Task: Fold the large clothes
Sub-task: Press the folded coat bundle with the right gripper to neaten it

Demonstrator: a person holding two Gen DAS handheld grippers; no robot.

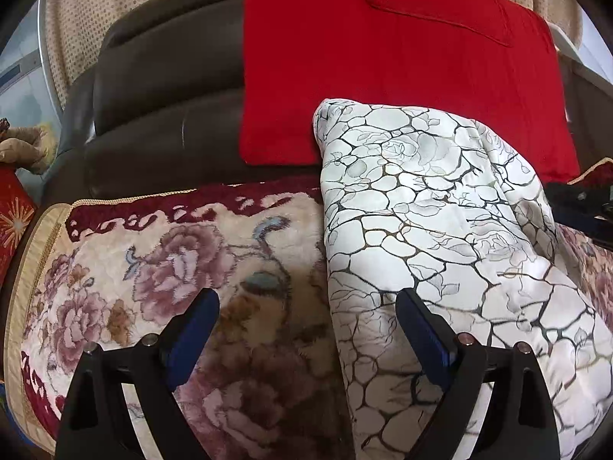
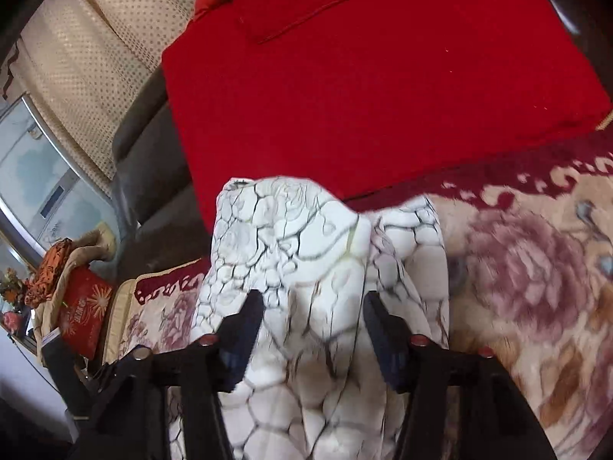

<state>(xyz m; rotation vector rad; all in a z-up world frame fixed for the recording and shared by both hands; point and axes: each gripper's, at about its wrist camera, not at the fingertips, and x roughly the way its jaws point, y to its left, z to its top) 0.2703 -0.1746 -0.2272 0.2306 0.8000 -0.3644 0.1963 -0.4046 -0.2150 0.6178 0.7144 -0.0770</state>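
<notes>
Right wrist view: my right gripper (image 2: 312, 314) spread, white cloth (image 2: 306, 268) bunched between pads, not pinched. Left gripper (image 1: 306, 326) spread, empty, beside cloth on floral sofa cover (image 1: 134, 268). Cloth looks soft, light, slippy; I'd grab corner or hem.

A home living room is showing here: a dark brown leather sofa (image 1: 153, 115) is standing against cream dotted curtains (image 1: 115, 7), with a window (image 2: 38, 176) letting in daylight beside them. A plush floral seat cover (image 1: 153, 287) with a maroon border is lying over the sofa seat, and a large red cushion (image 1: 383, 76) is leaning against the backrest. At the sofa's end, a red gift box with a gold starburst print (image 2: 86, 306) is sitting among household clutter.
</notes>
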